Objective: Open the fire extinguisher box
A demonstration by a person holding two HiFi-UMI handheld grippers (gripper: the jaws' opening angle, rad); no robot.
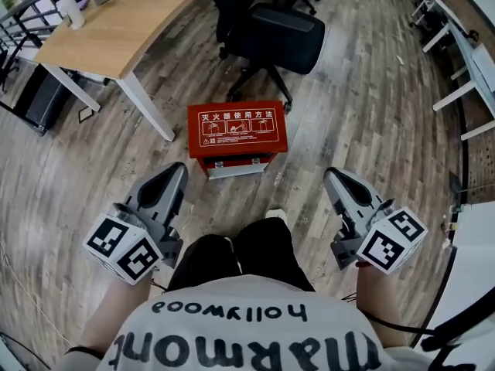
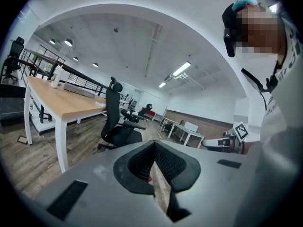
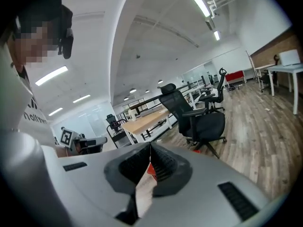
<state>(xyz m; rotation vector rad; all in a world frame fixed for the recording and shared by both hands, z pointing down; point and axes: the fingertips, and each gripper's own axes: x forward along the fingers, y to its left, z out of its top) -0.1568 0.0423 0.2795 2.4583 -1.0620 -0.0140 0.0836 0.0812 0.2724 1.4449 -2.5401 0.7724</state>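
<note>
The red fire extinguisher box [image 1: 237,128] lies on the wooden floor in front of me, lid shut, white print on top, a grey metal front [image 1: 237,166] facing me. My left gripper [image 1: 179,168] hovers to the box's near left with its jaws shut and nothing in them. My right gripper [image 1: 331,175] hovers to the box's near right, apart from it, its jaws also together and empty. In the left gripper view the jaw tips [image 2: 154,143] meet, and in the right gripper view the tips [image 3: 150,146] meet too. A sliver of red box [image 3: 151,170] shows behind the right jaws.
A black office chair [image 1: 274,33] stands just behind the box. A wooden desk with white legs [image 1: 116,22] is at the far left, white tables [image 1: 472,60] at the right. My dark trouser legs [image 1: 232,257] are below the box.
</note>
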